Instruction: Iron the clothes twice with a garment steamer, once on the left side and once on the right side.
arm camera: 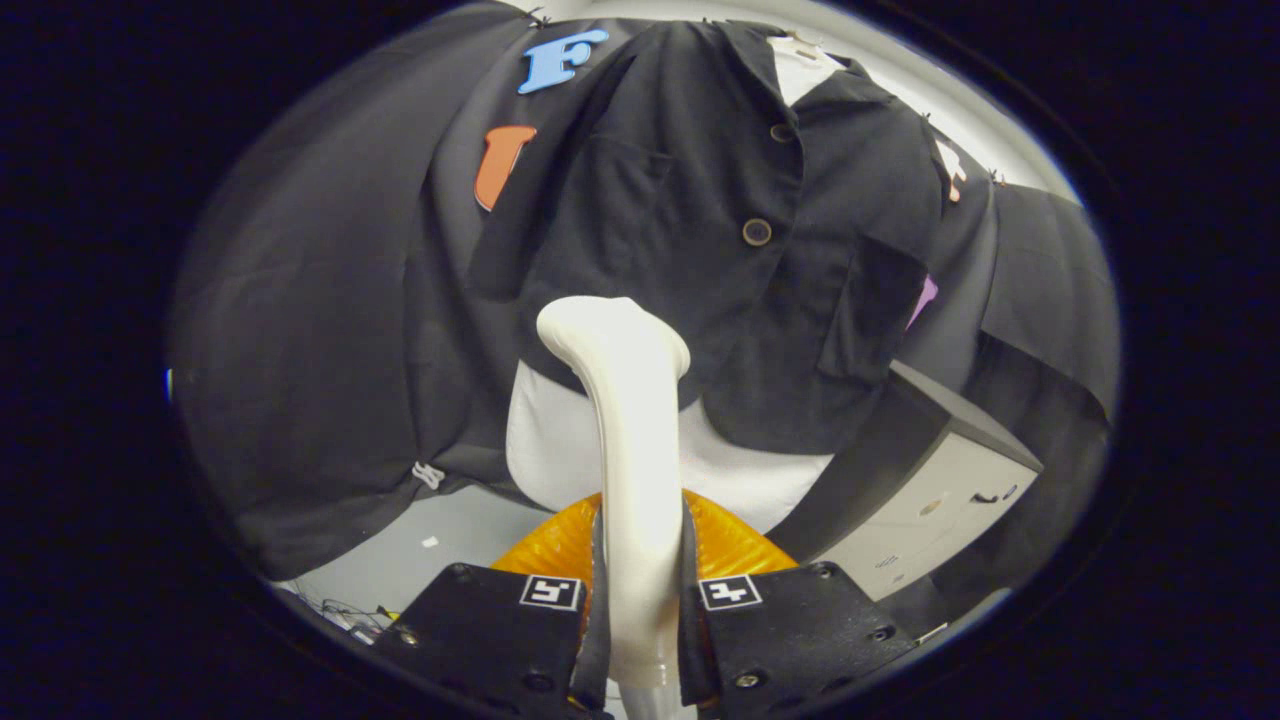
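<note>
Claw pinching steamer handle between both fingers, head raised just before the hem of the dark shirt. Risk: smooth handle could twist in the pinch, sending the head off the fabric

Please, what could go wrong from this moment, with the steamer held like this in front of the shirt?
1. The gripper is shut on the steamer low on its handle, so the long body could tilt or slip when pressed against cloth.
2. The steamer head sits near the hem of the black shirt; the loose hem may fold instead of smoothing.
3. The buttons lie close to the stroke path and may catch the head.
</note>
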The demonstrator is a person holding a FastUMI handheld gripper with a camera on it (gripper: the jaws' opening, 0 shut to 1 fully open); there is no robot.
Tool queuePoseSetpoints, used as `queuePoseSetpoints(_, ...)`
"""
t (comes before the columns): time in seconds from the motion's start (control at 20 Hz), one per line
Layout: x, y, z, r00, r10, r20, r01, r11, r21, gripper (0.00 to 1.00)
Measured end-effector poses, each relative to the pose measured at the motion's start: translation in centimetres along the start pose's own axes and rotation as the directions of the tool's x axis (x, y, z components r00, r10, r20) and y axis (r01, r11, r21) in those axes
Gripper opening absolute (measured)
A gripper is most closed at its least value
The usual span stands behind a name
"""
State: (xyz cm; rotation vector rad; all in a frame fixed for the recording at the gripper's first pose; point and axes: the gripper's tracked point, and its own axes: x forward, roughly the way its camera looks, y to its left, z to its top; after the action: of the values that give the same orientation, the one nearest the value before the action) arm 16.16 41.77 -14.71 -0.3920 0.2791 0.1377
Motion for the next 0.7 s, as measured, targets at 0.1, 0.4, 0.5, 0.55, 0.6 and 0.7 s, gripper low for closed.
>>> queuePoseSetpoints(0.1, -0.5, 0.0, -2.0, 0.999, 0.026, -0.034, -0.026, 1.0, 0.01, 0.3)
queuePoseSetpoints(0.4, -6.4, -3.9, -6.9, 0.995, 0.065, -0.076, -0.058, 0.995, 0.084, 0.3)
queuePoseSetpoints(0.5, -8.8, -6.3, -8.3, 0.995, 0.068, -0.071, -0.061, 0.993, 0.096, 0.3)
queuePoseSetpoints(0.55, -10.1, -8.0, -9.2, 0.995, 0.063, -0.073, -0.056, 0.993, 0.103, 0.3)
queuePoseSetpoints(0.6, -11.3, -9.9, -10.3, 0.995, 0.06, -0.078, -0.051, 0.992, 0.115, 0.3)
queuePoseSetpoints(0.7, -13.3, -13.8, -12.1, 0.995, 0.041, -0.092, -0.028, 0.99, 0.141, 0.3)
